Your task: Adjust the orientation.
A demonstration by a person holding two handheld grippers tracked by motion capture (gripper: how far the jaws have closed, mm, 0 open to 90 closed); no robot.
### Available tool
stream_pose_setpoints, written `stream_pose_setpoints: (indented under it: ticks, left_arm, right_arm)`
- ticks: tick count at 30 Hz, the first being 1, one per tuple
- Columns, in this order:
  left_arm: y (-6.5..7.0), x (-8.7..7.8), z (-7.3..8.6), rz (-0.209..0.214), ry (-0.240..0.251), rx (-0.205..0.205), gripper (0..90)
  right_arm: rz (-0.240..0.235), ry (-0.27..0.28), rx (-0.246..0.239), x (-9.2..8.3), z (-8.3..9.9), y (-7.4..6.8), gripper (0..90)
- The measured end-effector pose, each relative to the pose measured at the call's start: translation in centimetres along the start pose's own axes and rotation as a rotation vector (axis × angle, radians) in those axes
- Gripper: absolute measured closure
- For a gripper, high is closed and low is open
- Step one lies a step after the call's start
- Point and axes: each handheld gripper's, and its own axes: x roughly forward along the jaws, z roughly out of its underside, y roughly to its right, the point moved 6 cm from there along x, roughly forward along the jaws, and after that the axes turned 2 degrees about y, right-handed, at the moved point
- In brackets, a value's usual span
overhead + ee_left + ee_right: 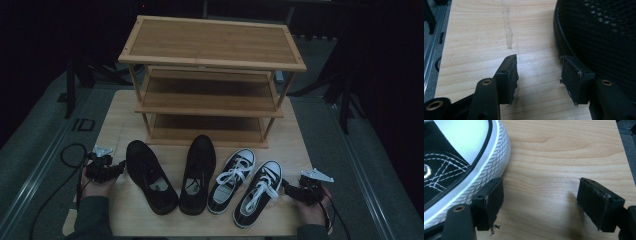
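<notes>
Two pairs of shoes stand in a row on the wooden table [115,125], in front of a three-tier bamboo shoe rack [212,55]. The left pair is black mesh: one shoe [150,176] and its mate [198,172]. The right pair is black-and-white lace-up sneakers [232,180] [259,192]. My left gripper [120,167] [537,61] lies low at the left, open, with bare table between its fingertips and the black mesh shoe [599,37] just outside its right jaw. My right gripper [286,186] [540,180] is open too, its left jaw against the sneaker's white rubber toe [489,157].
The rack's shelves hold nothing. A cable [65,155] loops off the table's left edge from the left gripper. Grey floor and dark stands surround the table. Bare tabletop lies to the left of the black shoes and to the right of the sneakers.
</notes>
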Motion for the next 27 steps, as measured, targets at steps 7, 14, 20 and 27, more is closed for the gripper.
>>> stream_pose_setpoints:
  ticks: [7, 14, 20, 27]
  left_arm:
    - [0.0, -0.3, -0.2, 0.052, -0.02, 0.017, 58.2]
    - [0.1, -1.2, -0.7, 0.091, -0.024, 0.067, 79.2]
    - [0.5, -1.5, -1.0, 0.111, -0.025, 0.108, 90.0]
    - [0.7, -1.2, -0.8, 0.109, -0.042, 0.119, 90.0]
  right_arm:
    - [0.002, 0.0, 0.001, 0.0, 0.0, 0.0, 21.2]
    - [0.003, 0.001, 0.004, 0.0, 0.0, 0.0, 21.2]
    - [0.003, 0.0, 0.004, 0.0, 0.0, 0.0, 21.2]
    - [0.003, -0.001, 0.005, -0.1, 0.1, -0.1, 21.1]
